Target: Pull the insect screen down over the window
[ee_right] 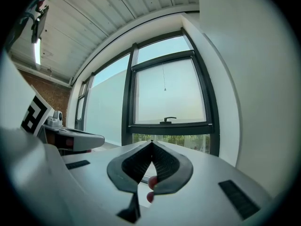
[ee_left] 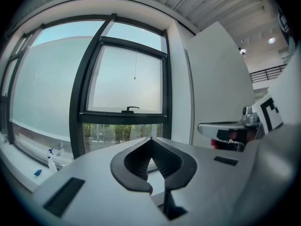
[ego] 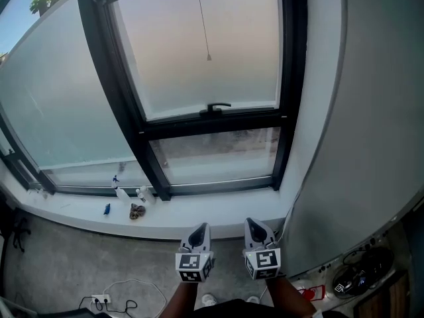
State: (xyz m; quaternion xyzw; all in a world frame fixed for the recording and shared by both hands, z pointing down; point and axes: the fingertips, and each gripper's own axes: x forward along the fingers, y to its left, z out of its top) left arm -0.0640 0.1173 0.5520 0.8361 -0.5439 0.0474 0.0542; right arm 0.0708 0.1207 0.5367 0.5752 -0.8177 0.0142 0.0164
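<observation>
Both grippers, left gripper (ego: 198, 234) and right gripper (ego: 257, 230), are sitting closed and empty, well short of the window (ego: 213, 120). Its insect screen is not showing drawn; the pull cord (ego: 208, 57) is dangling before the upper pane. I am judging the cord light, thin and slippery, best pinched at its end toggle. Head view is showing sill bottles (ego: 122, 192); right gripper view is showing ceiling (ee_right: 94, 27) instead.

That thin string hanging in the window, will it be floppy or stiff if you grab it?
Probably floppy: the string is very thin and hangs from above. Its little end knob likely keeps it straight, so it may swing when nudged. It looks light.
</observation>
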